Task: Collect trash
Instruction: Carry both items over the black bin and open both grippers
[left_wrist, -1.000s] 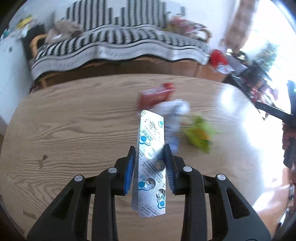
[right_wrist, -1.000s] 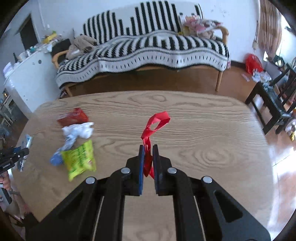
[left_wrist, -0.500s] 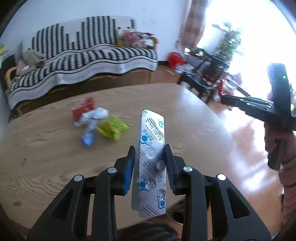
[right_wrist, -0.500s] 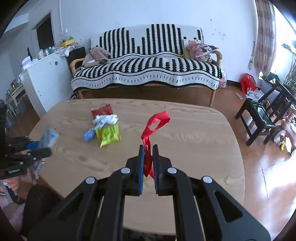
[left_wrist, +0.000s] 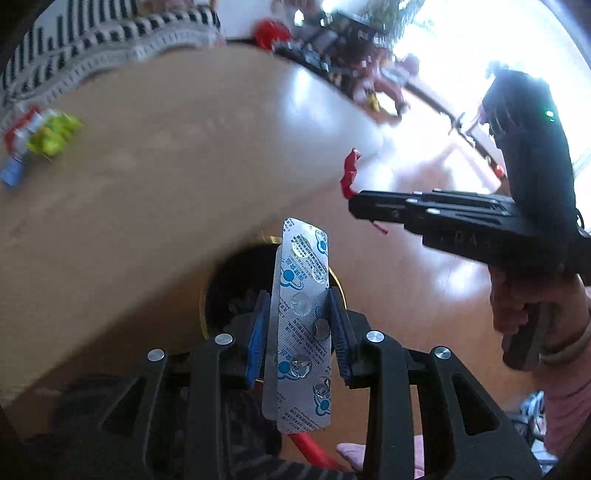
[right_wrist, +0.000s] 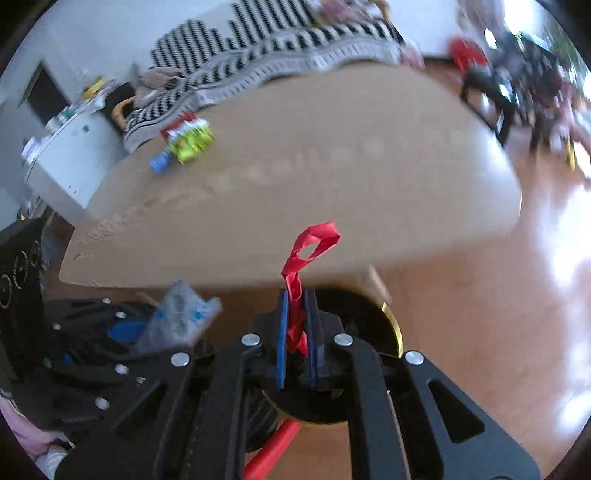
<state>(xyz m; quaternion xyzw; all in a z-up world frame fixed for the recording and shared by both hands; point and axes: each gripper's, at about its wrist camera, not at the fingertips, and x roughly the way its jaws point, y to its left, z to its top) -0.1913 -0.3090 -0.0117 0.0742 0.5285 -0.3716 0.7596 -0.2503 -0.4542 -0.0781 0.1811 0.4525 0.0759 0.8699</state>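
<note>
My left gripper is shut on a silver pill blister strip with blue print, held off the table's edge above a dark bin with a gold rim on the floor. My right gripper is shut on a red ribbon scrap, also over that bin. The right gripper with its ribbon shows in the left wrist view. The left gripper with the strip shows in the right wrist view. A pile of wrappers, green, red and blue, lies on the wooden table.
A striped sofa stands behind the table. A white cabinet is at the left. Dark chairs stand at the right on a wooden floor. A red tube lies near the bin.
Both grippers have swung away from the tabletop, down past its near edge, and now hang over the bin. Each still holds its piece of trash.
</note>
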